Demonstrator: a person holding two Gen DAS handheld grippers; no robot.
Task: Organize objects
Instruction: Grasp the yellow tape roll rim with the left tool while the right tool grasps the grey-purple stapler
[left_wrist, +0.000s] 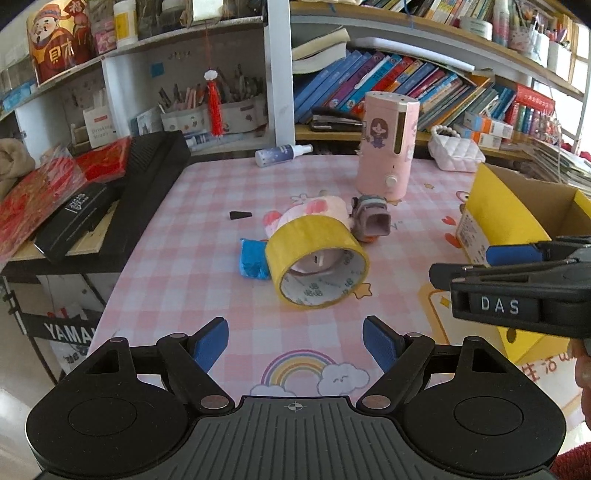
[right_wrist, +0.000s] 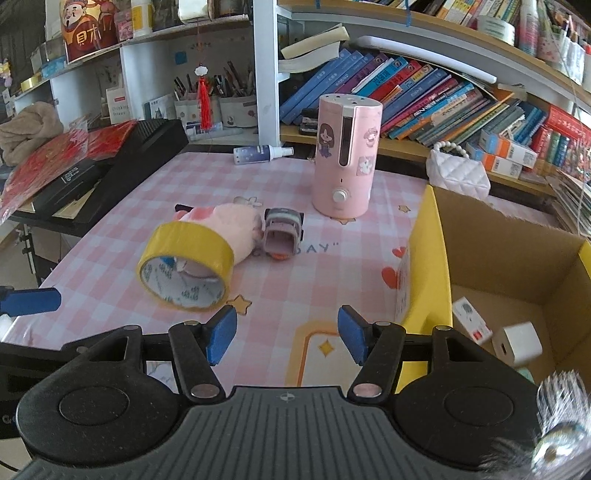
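A yellow tape roll (left_wrist: 318, 260) (right_wrist: 186, 265) lies on its side mid-table, leaning on a pink plush toy (left_wrist: 314, 212) (right_wrist: 229, 230). A blue crumpled packet (left_wrist: 253, 261) lies left of the roll, a grey finger clip device (left_wrist: 371, 218) (right_wrist: 282, 232) to its right. My left gripper (left_wrist: 295, 341) is open, short of the roll, nothing between its blue pads. My right gripper (right_wrist: 287, 334) is open and empty over the tablecloth, beside the yellow cardboard box (right_wrist: 430, 258) (left_wrist: 495, 210). In the left wrist view the right gripper (left_wrist: 517, 266) shows from the side.
A pink humidifier (left_wrist: 388, 144) (right_wrist: 345, 155) stands at the back, a spray bottle (left_wrist: 282, 154) (right_wrist: 262, 153) and a white quilted bag (right_wrist: 458, 171) near it. The box holds a white charger (right_wrist: 519, 343) and a small packet (right_wrist: 471, 319). A black keyboard (left_wrist: 147, 177) borders the left edge.
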